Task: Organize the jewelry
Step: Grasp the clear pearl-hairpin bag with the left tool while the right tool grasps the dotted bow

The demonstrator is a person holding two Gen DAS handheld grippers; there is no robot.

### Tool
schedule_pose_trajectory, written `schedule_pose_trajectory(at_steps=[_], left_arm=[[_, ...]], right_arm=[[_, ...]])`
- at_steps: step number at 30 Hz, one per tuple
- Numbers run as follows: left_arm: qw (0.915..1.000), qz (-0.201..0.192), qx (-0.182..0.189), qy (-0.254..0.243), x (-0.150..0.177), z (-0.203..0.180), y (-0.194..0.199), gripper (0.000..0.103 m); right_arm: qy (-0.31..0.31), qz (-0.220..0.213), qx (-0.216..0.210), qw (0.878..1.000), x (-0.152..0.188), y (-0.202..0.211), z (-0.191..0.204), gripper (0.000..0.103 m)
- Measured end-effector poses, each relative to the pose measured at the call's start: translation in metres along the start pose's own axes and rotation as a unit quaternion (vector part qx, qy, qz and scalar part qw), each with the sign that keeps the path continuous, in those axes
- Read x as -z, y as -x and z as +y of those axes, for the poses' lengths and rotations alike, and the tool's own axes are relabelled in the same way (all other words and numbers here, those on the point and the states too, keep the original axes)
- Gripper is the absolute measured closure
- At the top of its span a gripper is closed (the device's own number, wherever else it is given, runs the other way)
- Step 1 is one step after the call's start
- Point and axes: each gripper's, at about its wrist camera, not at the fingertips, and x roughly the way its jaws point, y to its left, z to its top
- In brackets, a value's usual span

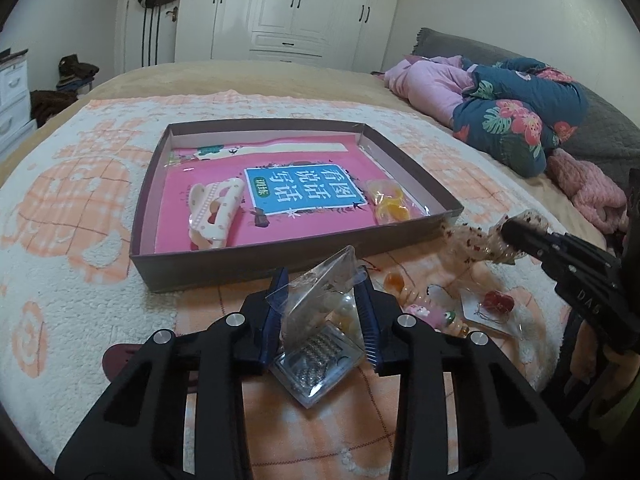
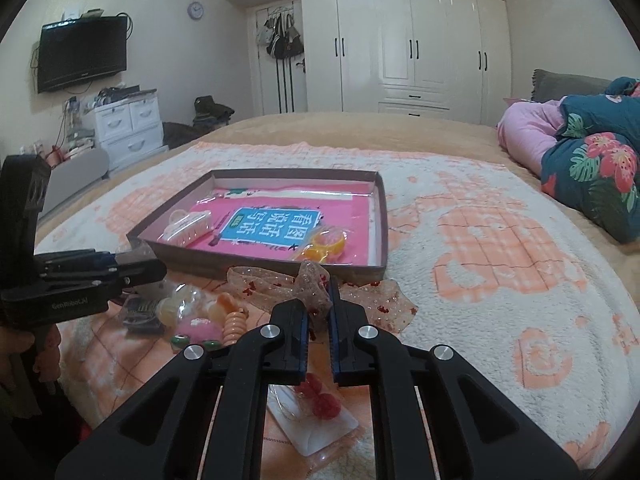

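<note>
Right now my left gripper [image 1: 322, 300] is pinched on a clear plastic bag [image 1: 320, 292] of pale beads, its jaws nearly closed against the crinkled film, just in front of the shallow cardboard box [image 1: 256, 258]. My right gripper [image 2: 319, 300] is clamped tight on a sheer sequined bow [image 2: 316, 288], whose loops spread to both sides of the fingertips, near the box's front edge. Inside the box lie a polka-dot hair claw [image 1: 214, 210] and an orange hair clip [image 1: 390, 200] on a pink book [image 1: 280, 184]. Loose trinkets [image 2: 204, 320] lie on the blanket [image 2: 500, 280] between my grippers.
</note>
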Motion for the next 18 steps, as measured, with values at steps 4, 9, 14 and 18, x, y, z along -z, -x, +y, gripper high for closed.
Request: schedule_pose_trajectory(at_steps=[4,9,14,18], left_arm=[[0.9999,-0.011,0.002,-0.003,-0.001,-0.004,0.006,0.080],[0.9997,-0.022,0.008,-0.003,-0.003,-0.009,0.020,0.083],[0.9992,-0.037,0.015,0.002,-0.007,-0.008,0.033,0.084],[0.9986,-0.050,0.016,0.009,-0.010,-0.003,0.042,0.084]], right_arm=[[-0.003,-0.007,-0.003,1.000,0.000,0.008,-0.002,0.095],[-0.001,-0.014,-0.007,1.000,0.001,0.018,0.001,0.095],[0.006,-0.030,-0.014,0.999,0.001,0.029,0.006,0.095],[0.014,-0.034,-0.021,0.999,0.001,0.032,0.013,0.095]])
